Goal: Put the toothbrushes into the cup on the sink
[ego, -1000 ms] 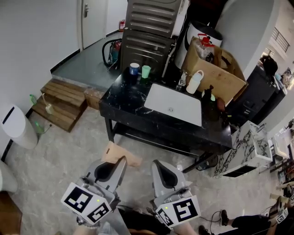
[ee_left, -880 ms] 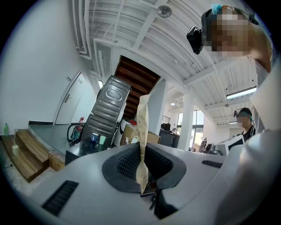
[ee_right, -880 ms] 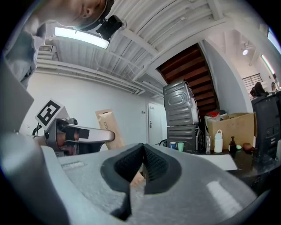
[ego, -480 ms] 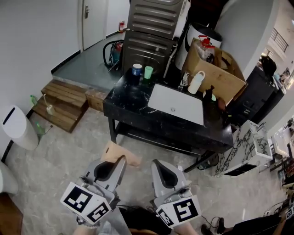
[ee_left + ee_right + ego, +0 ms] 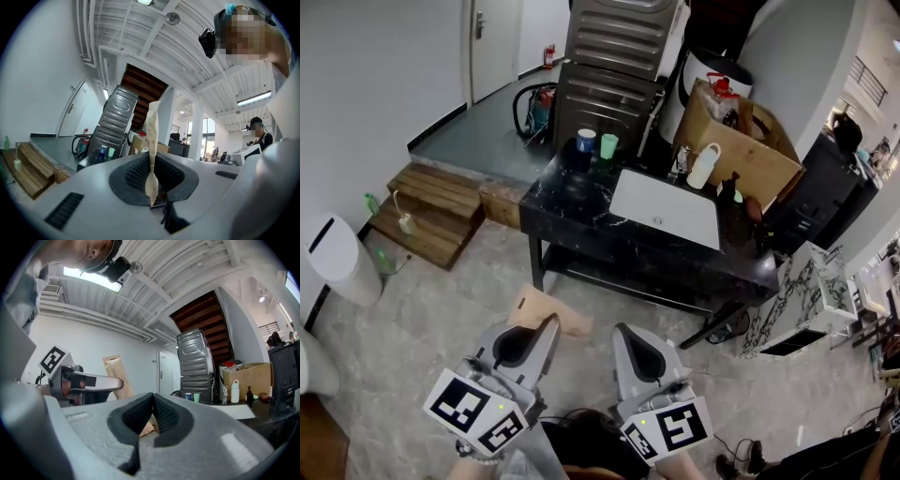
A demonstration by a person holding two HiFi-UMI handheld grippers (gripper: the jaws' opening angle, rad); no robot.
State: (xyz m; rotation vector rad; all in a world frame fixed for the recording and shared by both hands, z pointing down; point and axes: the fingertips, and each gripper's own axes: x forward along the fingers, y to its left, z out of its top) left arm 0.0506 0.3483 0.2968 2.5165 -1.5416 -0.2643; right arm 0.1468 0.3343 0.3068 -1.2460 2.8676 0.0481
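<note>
My left gripper [image 5: 546,328] is low in the head view, shut on a flat brown paper packet [image 5: 549,313] that sticks out past its tips. In the left gripper view the packet [image 5: 152,136] stands upright between the pads. My right gripper [image 5: 623,333] is beside it with its jaws closed; a tan sliver shows low behind its pads, and I cannot tell what it is. Far ahead, a blue cup [image 5: 586,142] and a green cup [image 5: 608,145] stand at the back left of the black counter [image 5: 572,202], next to the white sink [image 5: 666,208]. No bare toothbrush is visible.
A white bottle [image 5: 703,166] and a cardboard box [image 5: 741,141] stand behind the sink. A metal appliance [image 5: 614,47] rises behind the counter. Wooden steps [image 5: 422,216] and a white bin [image 5: 337,262] are at the left. Marble floor lies between me and the counter.
The counter and sink have shifted a little right and down in the head view. Both grippers keep the same place and grip.
</note>
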